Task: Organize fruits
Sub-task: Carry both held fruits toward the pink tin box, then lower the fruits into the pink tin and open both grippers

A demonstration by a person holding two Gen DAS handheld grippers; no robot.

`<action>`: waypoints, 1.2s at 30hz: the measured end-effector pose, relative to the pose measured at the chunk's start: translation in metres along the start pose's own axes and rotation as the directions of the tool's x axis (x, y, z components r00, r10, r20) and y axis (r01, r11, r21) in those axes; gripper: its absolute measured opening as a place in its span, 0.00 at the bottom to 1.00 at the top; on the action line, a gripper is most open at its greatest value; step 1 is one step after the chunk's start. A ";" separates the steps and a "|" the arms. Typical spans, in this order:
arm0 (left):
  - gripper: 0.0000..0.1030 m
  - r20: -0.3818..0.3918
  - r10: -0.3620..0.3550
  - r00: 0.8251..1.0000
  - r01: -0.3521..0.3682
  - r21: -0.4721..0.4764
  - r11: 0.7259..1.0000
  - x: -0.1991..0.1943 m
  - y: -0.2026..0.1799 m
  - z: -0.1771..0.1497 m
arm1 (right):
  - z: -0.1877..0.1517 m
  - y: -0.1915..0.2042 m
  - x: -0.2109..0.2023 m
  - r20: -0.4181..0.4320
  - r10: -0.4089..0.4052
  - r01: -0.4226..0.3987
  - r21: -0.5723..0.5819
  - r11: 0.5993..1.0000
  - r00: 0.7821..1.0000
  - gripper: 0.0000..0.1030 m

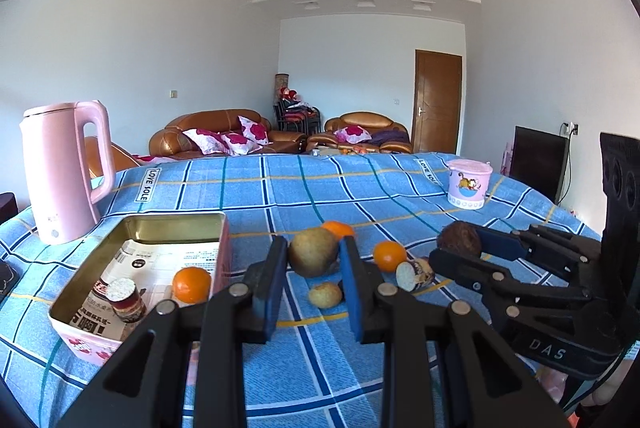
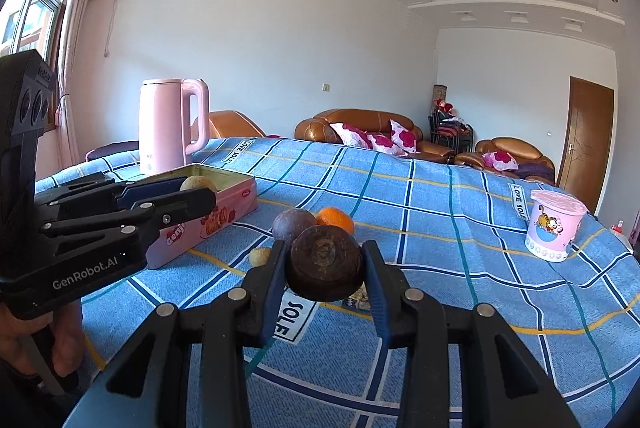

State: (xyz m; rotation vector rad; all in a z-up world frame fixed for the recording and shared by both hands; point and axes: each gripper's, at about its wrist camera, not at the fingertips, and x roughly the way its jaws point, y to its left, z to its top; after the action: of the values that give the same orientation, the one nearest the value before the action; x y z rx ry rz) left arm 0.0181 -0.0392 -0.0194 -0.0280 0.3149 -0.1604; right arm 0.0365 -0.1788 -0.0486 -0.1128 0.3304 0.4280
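My left gripper [image 1: 313,260] is shut on a green-brown kiwi [image 1: 313,257], held above the blue checked cloth just right of the pink tin [image 1: 92,340]. The tin holds an orange [image 1: 191,284] and a cut purple yam piece [image 1: 125,298] on printed paper. My right gripper [image 2: 326,264] is shut on a dark brown round fruit [image 2: 326,268], also seen at the right of the left wrist view [image 1: 459,238]. Loose on the cloth are two oranges [image 1: 389,255] [image 1: 338,229], a small yellowish fruit [image 1: 325,294] and another cut yam piece [image 1: 414,272].
A pink kettle [image 1: 64,172] stands behind the tin at the left. A pink lidded cup [image 1: 468,184] stands at the far right of the table. A dark purple fruit [image 2: 294,224] lies beside an orange [image 2: 336,219]. Sofas and a door are behind.
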 end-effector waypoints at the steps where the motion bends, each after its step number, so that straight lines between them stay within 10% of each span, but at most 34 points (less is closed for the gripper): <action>1: 0.27 0.004 0.001 1.000 -0.001 -0.008 1.000 -0.002 0.005 0.003 | 0.006 0.002 0.001 -0.007 0.020 -0.020 0.008 1.000 1.000 0.38; 20: 0.27 -0.182 0.154 0.971 -0.177 -0.115 0.978 0.032 0.133 0.028 | 0.094 0.075 0.066 -0.103 0.246 -0.249 -0.019 0.968 0.964 0.39; 36: 0.27 -0.315 0.190 0.930 -0.231 -0.098 0.968 0.073 0.172 0.023 | 0.082 0.117 0.154 -0.250 0.259 -0.274 -0.026 0.961 0.933 0.39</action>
State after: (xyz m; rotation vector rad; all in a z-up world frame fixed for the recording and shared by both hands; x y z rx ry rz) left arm 0.1197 0.1193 -0.0285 -0.1023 0.6341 0.0734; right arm 0.1430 0.0011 -0.0284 -0.1819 0.5796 0.6973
